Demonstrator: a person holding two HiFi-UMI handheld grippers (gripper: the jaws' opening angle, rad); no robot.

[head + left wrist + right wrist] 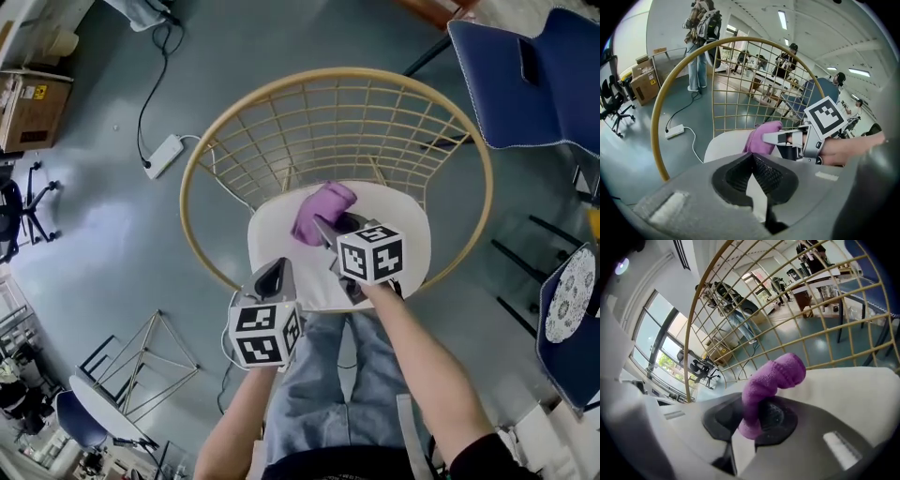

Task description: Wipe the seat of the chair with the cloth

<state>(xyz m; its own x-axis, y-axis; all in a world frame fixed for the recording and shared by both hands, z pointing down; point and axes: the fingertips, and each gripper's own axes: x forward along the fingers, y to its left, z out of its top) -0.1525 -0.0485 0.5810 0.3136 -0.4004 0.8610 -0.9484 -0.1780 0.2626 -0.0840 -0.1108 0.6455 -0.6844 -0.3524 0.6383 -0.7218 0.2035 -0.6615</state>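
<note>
A chair with a white seat (281,234) and a gold wire back (337,112) stands in front of me. A purple cloth (322,212) lies bunched on the seat's middle, and my right gripper (330,231) is shut on its near end. From the right gripper view the cloth (771,380) rises from between the pads and curls over the seat (853,390). My left gripper (273,275) is shut and empty at the seat's front edge, left of the right one. Its own view shows the jaws (752,164) meeting, with the cloth (761,136) and seat (724,145) beyond.
Grey floor surrounds the chair. A white power strip (164,155) with a black cable lies to the left. Blue chairs (525,75) stand at the right, a cardboard box (33,108) at far left, a folded metal frame (141,361) at lower left. People stand in the distance (698,42).
</note>
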